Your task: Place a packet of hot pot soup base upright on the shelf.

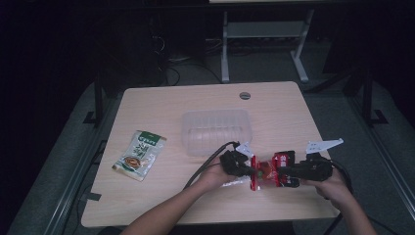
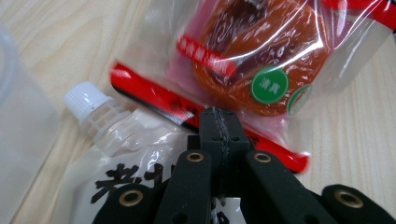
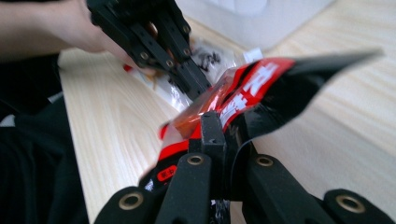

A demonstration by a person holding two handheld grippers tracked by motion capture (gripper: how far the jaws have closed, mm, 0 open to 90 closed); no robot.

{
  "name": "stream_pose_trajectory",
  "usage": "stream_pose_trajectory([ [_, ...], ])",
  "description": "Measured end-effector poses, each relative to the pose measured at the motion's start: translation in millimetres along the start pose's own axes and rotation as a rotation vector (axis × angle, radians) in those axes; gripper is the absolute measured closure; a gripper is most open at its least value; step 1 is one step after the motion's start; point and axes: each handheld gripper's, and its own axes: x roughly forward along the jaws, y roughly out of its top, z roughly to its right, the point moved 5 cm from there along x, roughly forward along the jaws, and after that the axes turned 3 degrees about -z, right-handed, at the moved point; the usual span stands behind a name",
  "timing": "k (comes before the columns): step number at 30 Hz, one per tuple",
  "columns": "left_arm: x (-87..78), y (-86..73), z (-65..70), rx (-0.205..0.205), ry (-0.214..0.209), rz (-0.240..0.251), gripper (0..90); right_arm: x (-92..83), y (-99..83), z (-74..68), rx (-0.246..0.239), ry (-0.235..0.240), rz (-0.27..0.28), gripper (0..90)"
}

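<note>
Two grips on one snack pack, pulled from both ends

My left gripper [image 1: 243, 167] and right gripper [image 1: 293, 172] each have jaws pressed together on opposite edges of the red snack pack [image 1: 266, 172], held just above the surface [image 1: 274, 107]; a hard tug could tear the film. The clear tub [image 1: 216, 129] sits just behind, the white spout pouch [image 2: 100, 140] directly beneath, the green packet [image 1: 140, 154] well apart.

High view: dim, surroundings near black. Gripper views: brighter; glare on clear wrapper [image 2: 261, 60]; packet edges motion-blurred, near jaws soft
</note>
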Motion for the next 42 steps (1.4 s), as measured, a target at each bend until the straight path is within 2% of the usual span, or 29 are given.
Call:
stream_pose_trajectory([
  [1, 0.0, 0.0, 0.0, 0.0, 0.0, 0.0, 89.9, 0.0, 0.0, 0.0, 0.0, 0.0, 0.0, 89.8],
  [2, -3.2, 0.1, -0.1, 0.002, -0.005, -0.001, 89.9, -4.4, 3.3, -1.6, 0.001, 0.012, 0.032, 89.9],
  [5, -9.3, 0.2, 1.6, 0.005, -0.009, 0.003, 89.9, -8.0, 7.3, -4.0, -0.001, 0.029, 0.064, 89.9],
  [7, -11.9, -0.5, 2.3, 0.005, -0.01, 0.005, 89.8, -8.7, 8.4, -4.9, -0.006, 0.034, 0.066, 89.9],
  [9, -22.0, -3.7, 3.6, -0.003, -0.014, 0.012, 89.6, -8.5, 10.5, -7.2, -0.023, 0.04, 0.059, 89.9],
  [10, -25.7, -5.0, 3.7, -0.006, -0.017, 0.015, 85.9, -8.7, 11.3, -8.1, -0.03, 0.043, 0.059, 89.9],
  [12, -29.6, -6.6, 4.6, -0.007, -0.018, 0.017, 83.9, -9.4, 13.0, -10.2, -0.039, 0.047, 0.058, 89.9],
  [16, -50.4, -19.1, 8.4, -0.01, -0.013, 0.021, 79.7, -10.5, 16.8, -13.7, -0.052, 0.056, 0.069, 89.9],
  [17, -50.4, -19.1, 8.4, -0.01, -0.013, 0.021, 78.3, -10.5, 16.8, -13.7, -0.052, 0.056, 0.069, 89.9],
  [20, -68.0, -37.3, 11.4, -0.023, -0.005, 0.004, 73.4, -10.3, 20.8, -16.2, -0.065, 0.07, 0.081, 89.9],
  [21, -68.0, -37.3, 11.4, -0.023, -0.005, 0.004, 72.0, -10.4, 22.0, -17.1, -0.068, 0.075, 0.081, 89.9],
  [22, -78.8, -47.9, 12.3, -0.034, 0.005, 0.0, 70.4, -10.4, 23.5, -18.4, -0.071, 0.078, 0.085, 89.9],
  [23, -78.8, -47.9, 12.3, -0.034, 0.005, 0.0, 69.2, -10.4, 23.5, -18.4, -0.071, 0.078, 0.085, 89.9],
  [24, -90.5, -58.9, 12.4, -0.053, 0.017, 0.005, 68.0, -10.3, 26.3, -20.4, -0.08, 0.086, 0.093, 89.9],
  [25, -90.5, -58.9, 12.4, -0.053, 0.017, 0.005, 66.9, -10.3, 26.3, -20.4, -0.08, 0.086, 0.093, 89.9],
  [27, -101.7, -69.8, 12.6, -0.074, 0.024, 0.018, 64.7, -10.3, 29.5, -24.1, -0.092, 0.096, 0.096, 89.9],
  [28, -111.8, -80.6, 13.3, -0.088, 0.041, 0.02, 63.5, -10.1, 30.9, -25.3, -0.097, 0.098, 0.099, 89.9],
  [29, -111.8, -80.6, 13.3, -0.088, 0.041, 0.02, 62.2, -10.1, 30.9, -25.3, -0.097, 0.098, 0.099, 89.9],
  [30, -121.2, -91.0, 14.4, -0.101, 0.053, 0.022, 60.7, -9.6, 33.8, -26.9, -0.107, 0.102, 0.105, 89.9],
  [31, -121.2, -91.0, 14.4, -0.101, 0.053, 0.022, 58.8, -9.6, 33.8, -26.9, -0.107, 0.102, 0.105, 89.9],
  [32, -126.3, -97.4, 14.6, -0.109, 0.066, 0.02, 58.8, -9.4, 35.3, -28.0, -0.108, 0.106, 0.106, 89.9],
  [35, -138.7, -115.2, 15.7, -0.137, 0.099, 0.011, 51.1, -7.7, 42.0, -29.9, -0.12, 0.111, 0.115, 89.9],
  [37, -142.0, -119.4, 15.6, -0.141, 0.107, 0.006, 49.4, -7.2, 43.9, -30.1, -0.119, 0.109, 0.117, 89.9],
  [42, -151.8, -140.8, 22.6, -0.2, 0.13, 0.02, 39.1, -8.1, 60.3, -32.2, -0.136, 0.108, 0.145, 89.8],
])
